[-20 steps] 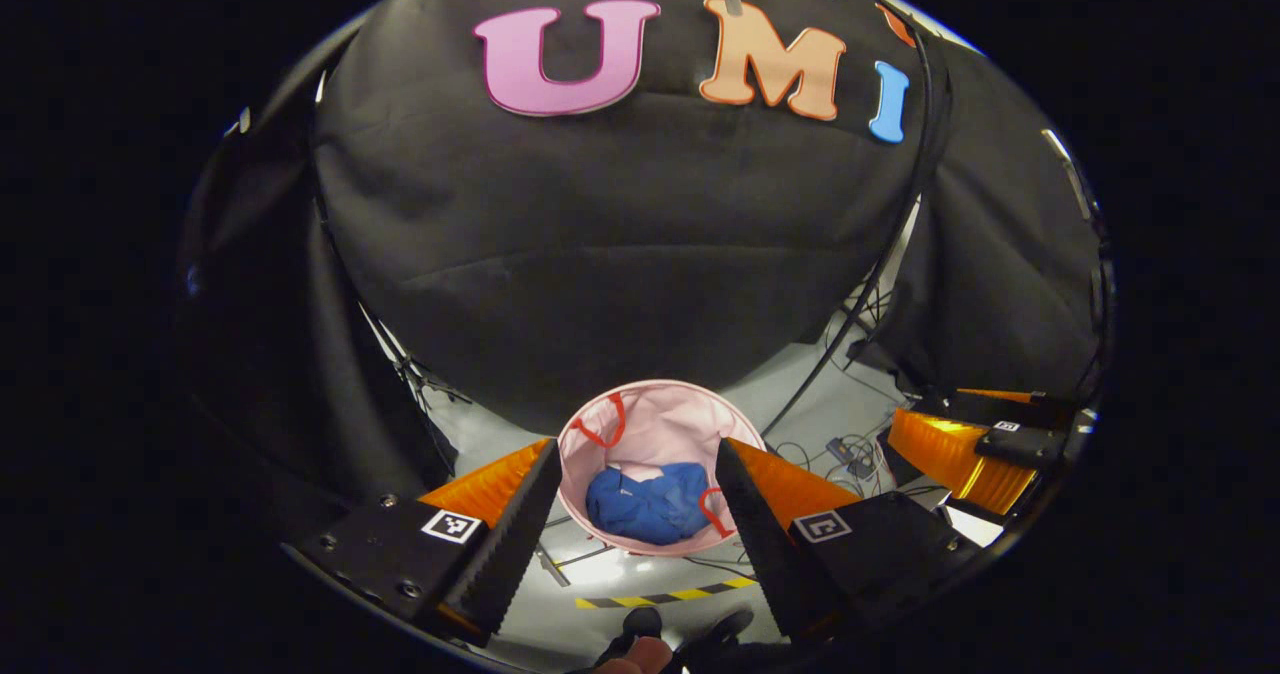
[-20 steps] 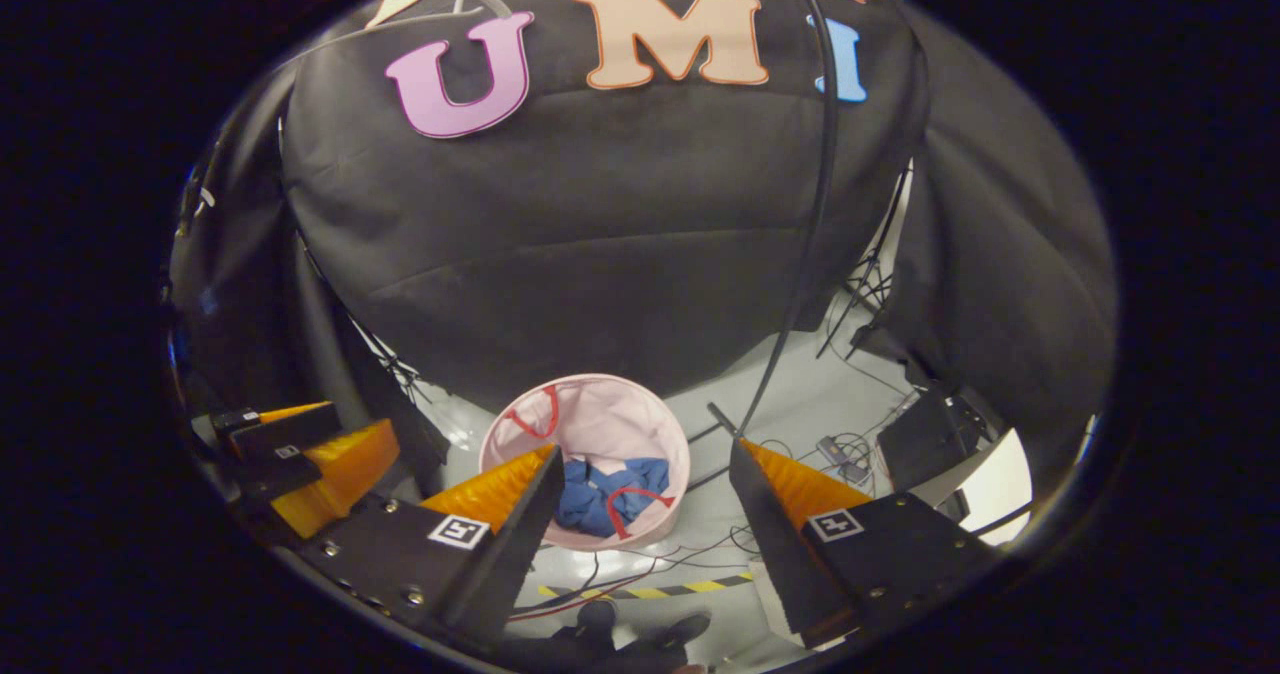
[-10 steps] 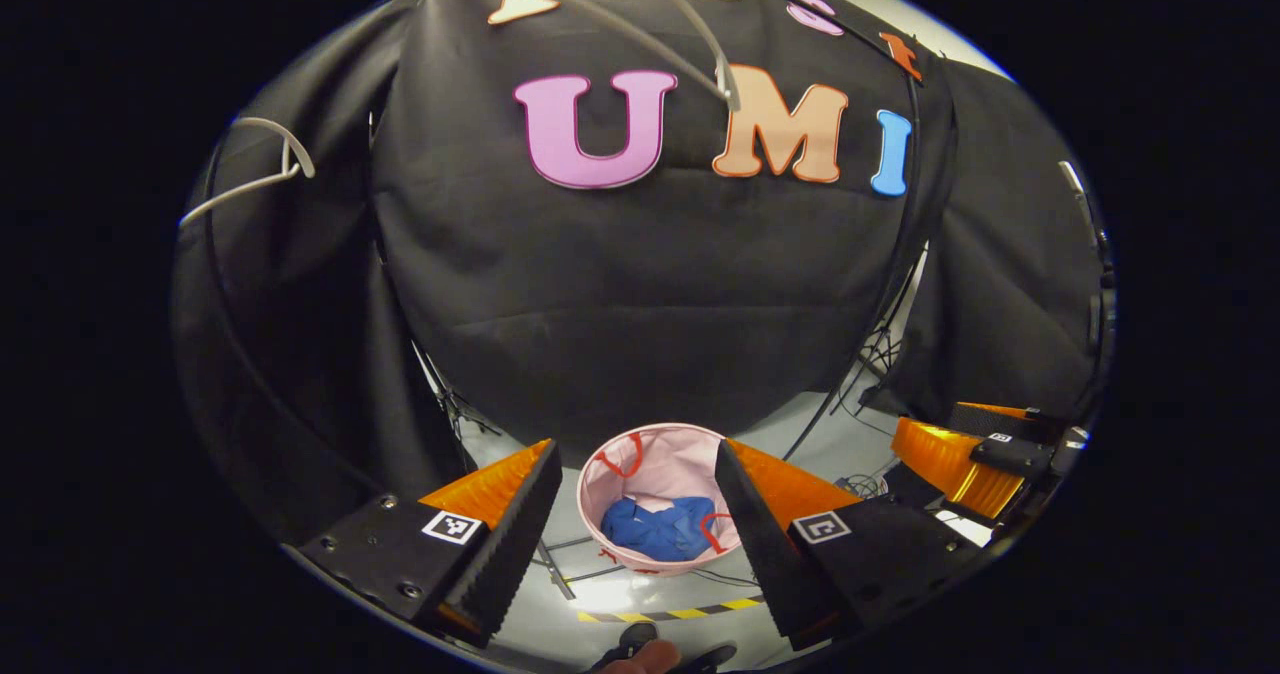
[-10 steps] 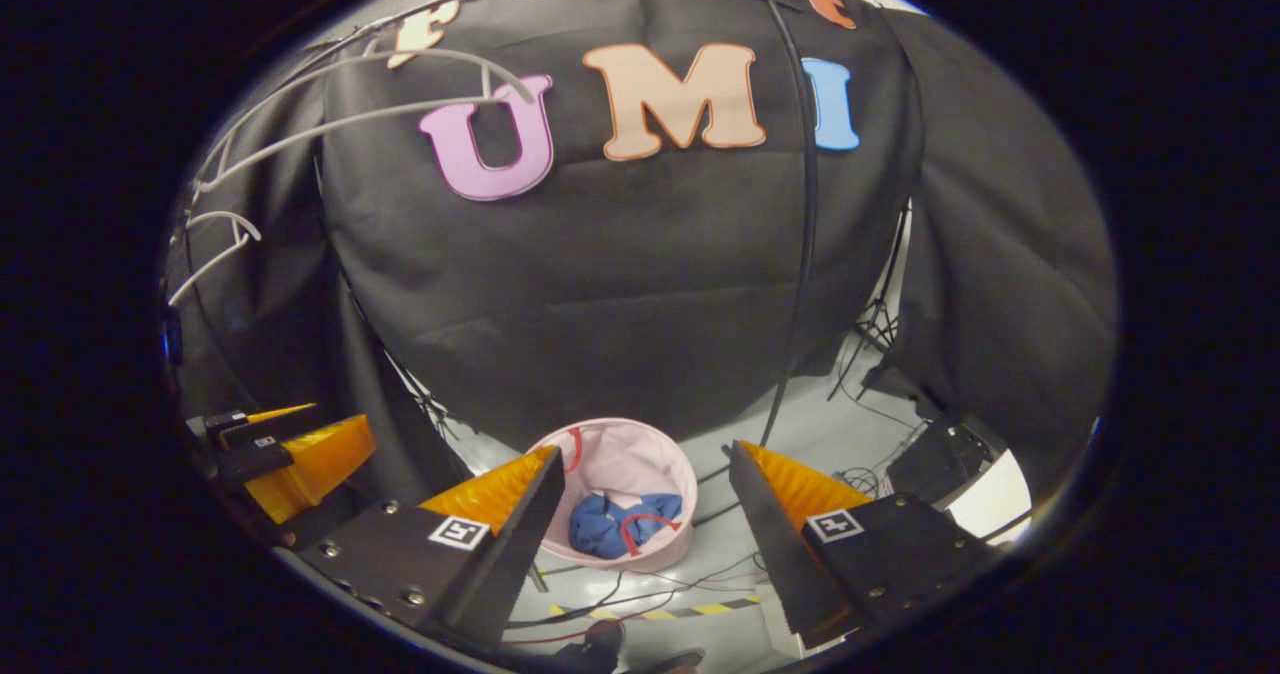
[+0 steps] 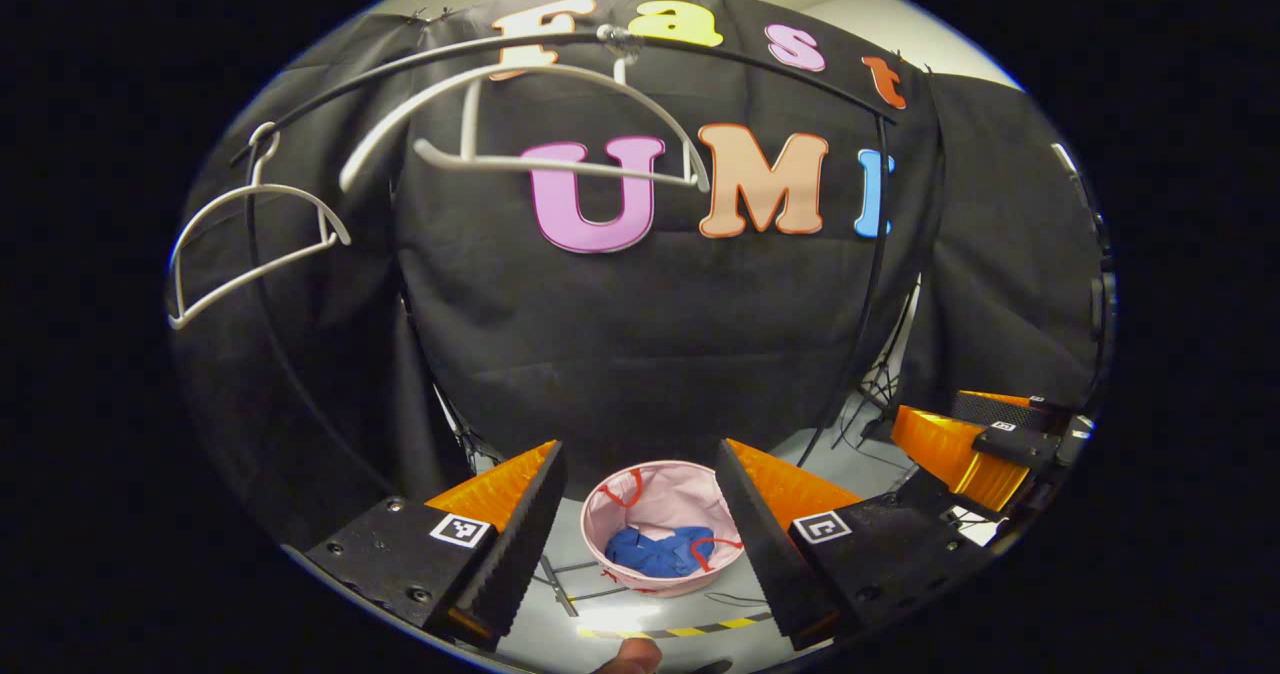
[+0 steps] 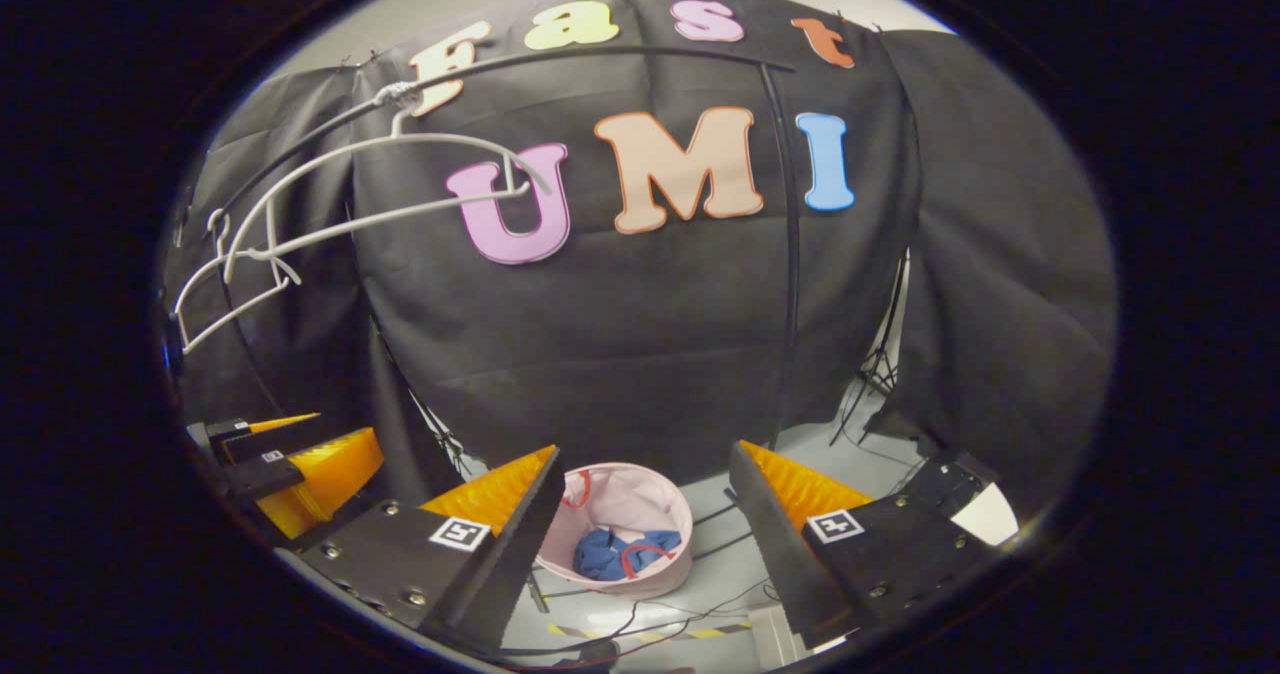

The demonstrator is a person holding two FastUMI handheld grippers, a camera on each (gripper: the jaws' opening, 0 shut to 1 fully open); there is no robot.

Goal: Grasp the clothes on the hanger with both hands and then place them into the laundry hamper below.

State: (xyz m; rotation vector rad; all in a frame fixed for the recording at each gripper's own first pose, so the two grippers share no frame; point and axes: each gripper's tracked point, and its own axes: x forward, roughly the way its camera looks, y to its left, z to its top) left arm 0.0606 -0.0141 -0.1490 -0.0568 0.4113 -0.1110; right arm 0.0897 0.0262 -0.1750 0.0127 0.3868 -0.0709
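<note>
We looked from both gripper views, side by side, toward the booth's wall, well above the laundry hamper (image 5: 665,526) (image 6: 620,529); both shared the bare hangers (image 5: 520,129) (image 6: 390,189).

The clothes (image 5: 658,550) lie in the laundry hamper (image 5: 665,499) on the floor (image 5: 620,614), below two hangers (image 5: 520,129) on the rail (image 5: 760,66).

Your left gripper (image 5: 640,479) gapes over the pink hamper (image 5: 664,506) holding blue clothes (image 5: 655,551); white hangers (image 5: 520,119) hang bare.
</note>
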